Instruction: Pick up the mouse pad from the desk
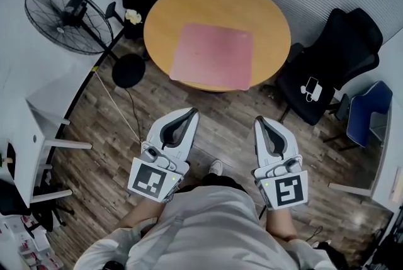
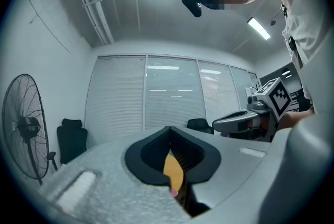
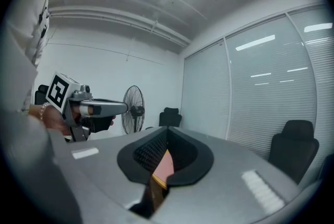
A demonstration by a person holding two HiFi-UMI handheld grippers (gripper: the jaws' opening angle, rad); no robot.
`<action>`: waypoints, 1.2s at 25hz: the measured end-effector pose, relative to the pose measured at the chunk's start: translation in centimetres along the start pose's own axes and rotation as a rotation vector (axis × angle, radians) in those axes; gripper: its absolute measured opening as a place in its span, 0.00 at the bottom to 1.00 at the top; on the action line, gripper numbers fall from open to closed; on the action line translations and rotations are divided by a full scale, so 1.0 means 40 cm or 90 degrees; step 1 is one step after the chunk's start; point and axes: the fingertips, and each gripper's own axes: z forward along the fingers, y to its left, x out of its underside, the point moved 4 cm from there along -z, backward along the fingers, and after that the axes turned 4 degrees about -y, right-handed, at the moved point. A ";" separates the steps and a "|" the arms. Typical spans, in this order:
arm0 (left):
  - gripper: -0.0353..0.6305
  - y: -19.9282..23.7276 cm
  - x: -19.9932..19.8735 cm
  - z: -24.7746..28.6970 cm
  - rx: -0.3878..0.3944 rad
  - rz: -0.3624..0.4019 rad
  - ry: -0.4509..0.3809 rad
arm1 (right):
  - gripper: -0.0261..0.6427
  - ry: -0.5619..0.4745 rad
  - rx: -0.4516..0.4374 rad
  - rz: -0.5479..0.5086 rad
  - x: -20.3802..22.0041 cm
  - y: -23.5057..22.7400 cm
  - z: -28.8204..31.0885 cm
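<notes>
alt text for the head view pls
A pink mouse pad lies untouched on a round wooden table. Nearer the viewer, the person's left gripper and right gripper, both shut, point toward the table; a floor fan stands at left, a black chair at right.

Round wood desk w/ 1 pink mouse pad on it.

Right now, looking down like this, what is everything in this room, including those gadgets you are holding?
table: one, light wood, round, room's middle.
mouse pad: one, pink, flat on the table.
fan: one, black, left of the table.
office chairs: two, black, one right of the table, one behind it.
blue chair: one, far right.
desk: one, white, left edge.
floor: brown planks.
left gripper: one, white, shut, empty.
right gripper: one, white, shut, empty.
</notes>
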 end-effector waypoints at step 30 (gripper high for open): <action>0.06 0.218 0.082 0.230 -0.012 0.003 -0.003 | 0.04 0.006 0.008 -0.022 0.053 -0.142 0.276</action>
